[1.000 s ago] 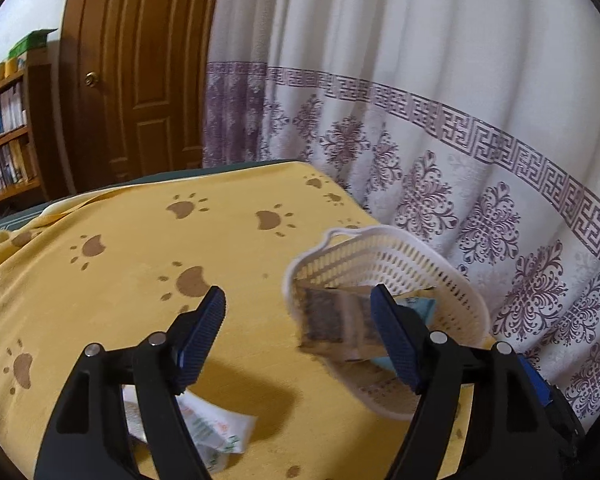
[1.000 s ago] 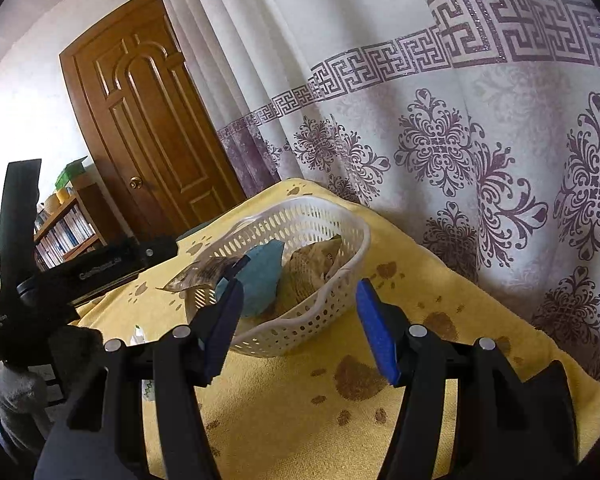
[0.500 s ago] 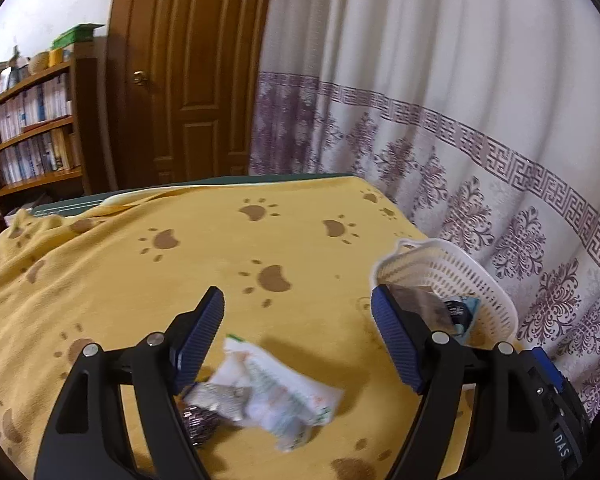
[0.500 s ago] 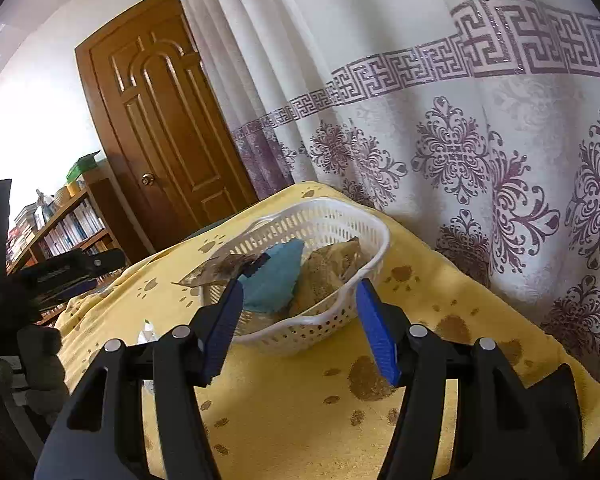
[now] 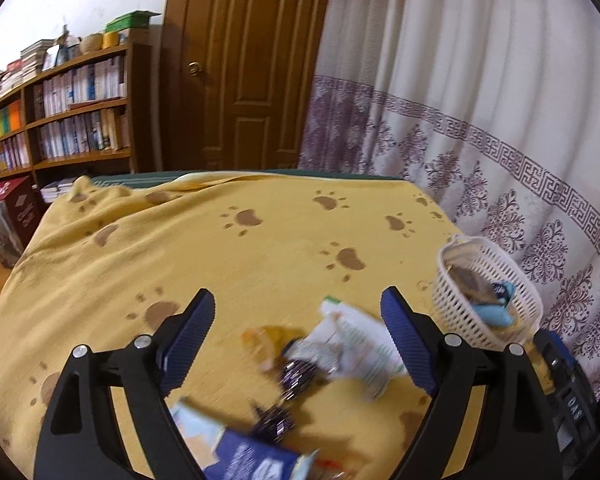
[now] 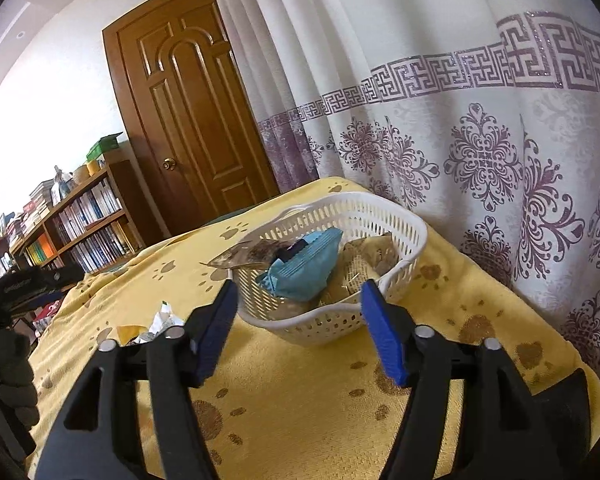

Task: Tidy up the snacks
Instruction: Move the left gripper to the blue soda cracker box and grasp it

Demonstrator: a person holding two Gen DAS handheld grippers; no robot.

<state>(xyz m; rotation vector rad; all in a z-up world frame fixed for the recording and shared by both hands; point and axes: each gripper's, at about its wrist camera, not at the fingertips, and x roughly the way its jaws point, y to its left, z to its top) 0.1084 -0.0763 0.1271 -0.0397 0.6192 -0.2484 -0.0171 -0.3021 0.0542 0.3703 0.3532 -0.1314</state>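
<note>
Left wrist view. The left gripper [image 5: 298, 312] hangs above a yellow paw-print cloth [image 5: 228, 256], its blue pads spread wide with nothing pressed between them; the jaws have just been opening. Seen between and below the fingers — blurred — lies a loose heap of snacks: an orange-yellow wrapper [image 5: 266, 338], two dark purple foil sweets [image 5: 296, 374], a white packet with green print [image 5: 358, 344], and, at the lower edge, a dark blue packet [image 5: 252, 458]. To the right, at the cloth's edge beside the patterned curtain [image 5: 480, 128], stands a white plastic basket [image 5: 452, 312] with a brown packet and a light blue packet inside. A bookshelf [image 5: 68, 116] and a wooden door [image 5: 244, 68] fill the background.

Right wrist view. At far left the body of the left gripper shows dark against the bookshelf [image 6: 80, 224]. A few snacks [image 6: 156, 326] lie on the cloth [image 6: 308, 400] left of the right gripper [image 6: 296, 306]. That gripper is released — its jaws have just been opening, and nothing lies between the pads. Beyond the fingertips sits the basket [image 6: 380, 216], apart from both fingers. It holds a light blue packet [image 6: 306, 266] leaning on the near wall, a brown-grey packet [image 6: 252, 256] jutting over the left rim, and tan packets [image 6: 370, 258] at the right. The curtain [image 6: 480, 140] hangs directly behind.
</note>
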